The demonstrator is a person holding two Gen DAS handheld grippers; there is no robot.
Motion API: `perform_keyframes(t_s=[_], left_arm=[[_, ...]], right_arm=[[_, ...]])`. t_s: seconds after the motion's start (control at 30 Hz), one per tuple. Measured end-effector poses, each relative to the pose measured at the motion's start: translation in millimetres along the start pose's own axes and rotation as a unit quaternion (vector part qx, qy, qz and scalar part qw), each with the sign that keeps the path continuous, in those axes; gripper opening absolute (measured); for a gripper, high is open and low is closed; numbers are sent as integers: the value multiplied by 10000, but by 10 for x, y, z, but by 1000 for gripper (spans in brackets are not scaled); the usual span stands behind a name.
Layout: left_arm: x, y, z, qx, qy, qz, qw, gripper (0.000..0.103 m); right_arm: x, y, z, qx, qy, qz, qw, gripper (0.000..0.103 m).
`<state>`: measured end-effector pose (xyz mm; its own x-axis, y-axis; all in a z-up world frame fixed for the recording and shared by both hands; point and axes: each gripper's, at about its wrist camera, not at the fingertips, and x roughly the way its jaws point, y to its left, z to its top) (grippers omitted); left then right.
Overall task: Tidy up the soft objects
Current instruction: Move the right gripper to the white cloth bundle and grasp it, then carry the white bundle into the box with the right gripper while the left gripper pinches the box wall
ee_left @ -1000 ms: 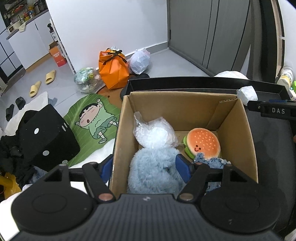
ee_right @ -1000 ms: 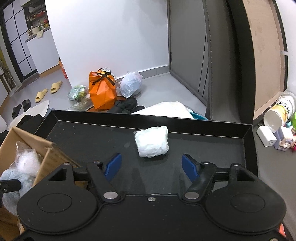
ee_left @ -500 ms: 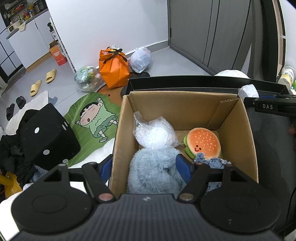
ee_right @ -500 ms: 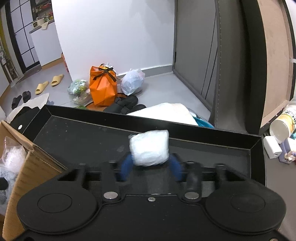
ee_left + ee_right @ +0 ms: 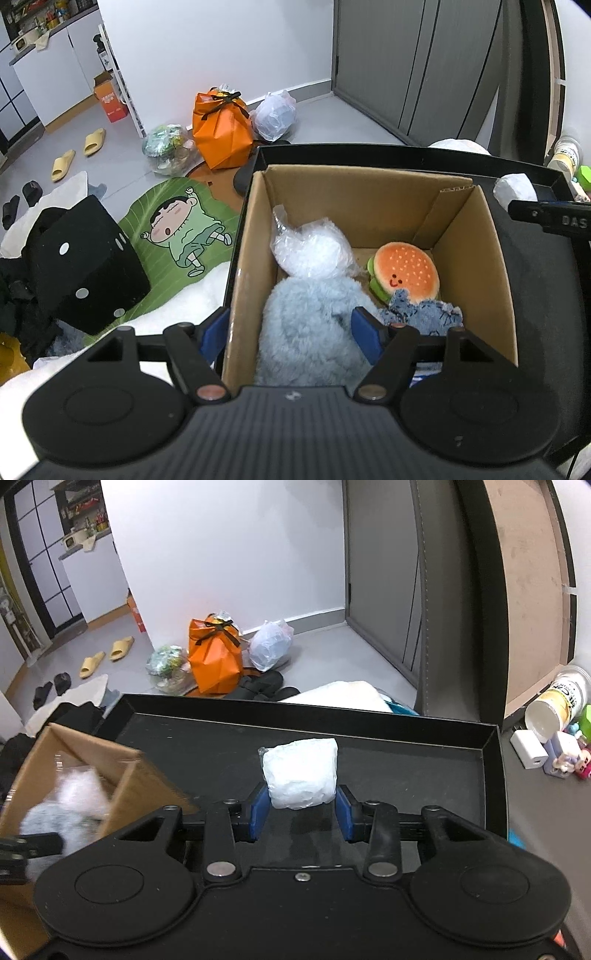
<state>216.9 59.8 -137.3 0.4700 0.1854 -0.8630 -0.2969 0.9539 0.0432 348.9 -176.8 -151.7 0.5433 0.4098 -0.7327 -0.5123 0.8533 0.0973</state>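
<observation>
A cardboard box (image 5: 369, 199) holds a fluffy light-blue plush (image 5: 306, 317), a clear bag of white filling (image 5: 314, 253), a hamburger plush (image 5: 404, 271) and a small grey-blue plush (image 5: 424, 312). My left gripper (image 5: 290, 330) hangs open over the box's near left corner. One finger is outside the wall and the other is above the blue plush. My right gripper (image 5: 301, 810) is shut on a white wrapped soft packet (image 5: 301, 773), held just above the black tray (image 5: 406, 775). The box (image 5: 140, 775) lies to its left, blurred. The packet (image 5: 513, 188) also shows at the right in the left wrist view.
On the floor beyond are an orange bag (image 5: 221, 129), plastic bags (image 5: 275, 118), yellow slippers (image 5: 77, 151), a cartoon mat (image 5: 177, 229) and a black dice cushion (image 5: 85, 266). A paper cup (image 5: 554, 705), a white charger (image 5: 528, 749) and small toys sit right of the tray.
My right gripper's jaws closed onto the white packet and lifted it slightly off the tray. The left gripper and the box's contents stayed as they were.
</observation>
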Motion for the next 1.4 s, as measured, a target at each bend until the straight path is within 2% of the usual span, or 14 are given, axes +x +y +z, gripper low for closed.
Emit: perform_keyframes(t_s=[0.27,0.53,0.73,0.9,1.0,1.03,1.17,1.4], left_arm=[[-83,75,-121,-34,-69,-211,9997,70],[-179,169,-249,-174,-110,-486,9986,69],[-210,246,-352,-215,-113,-543,9982,66],[-238,327,-405,-287,-143,-624,9975,55],[-240,394,-454,-351,-134,-706,9968,42],[-232,419,-464,-376,-122,-734,9965,35],[-237,487,-503,-447,-150,-761,9960,21],[-231,566,-549,-472,-138,-855,9951,14]], right_arm=[[-364,225,74,45,-113,226,9997,38],[-533,451,129,-67,-227,369,9990,38],[-622,691,106,-202,-207,504,9983,38],[-647,904,46,-316,-120,612,9976,38],[-648,1011,-11,-329,-27,681,9971,38],[-646,1048,-27,-353,0,698,9969,38],[-654,1198,-78,-424,81,754,9962,38],[-696,1360,-171,-441,197,879,9950,38]])
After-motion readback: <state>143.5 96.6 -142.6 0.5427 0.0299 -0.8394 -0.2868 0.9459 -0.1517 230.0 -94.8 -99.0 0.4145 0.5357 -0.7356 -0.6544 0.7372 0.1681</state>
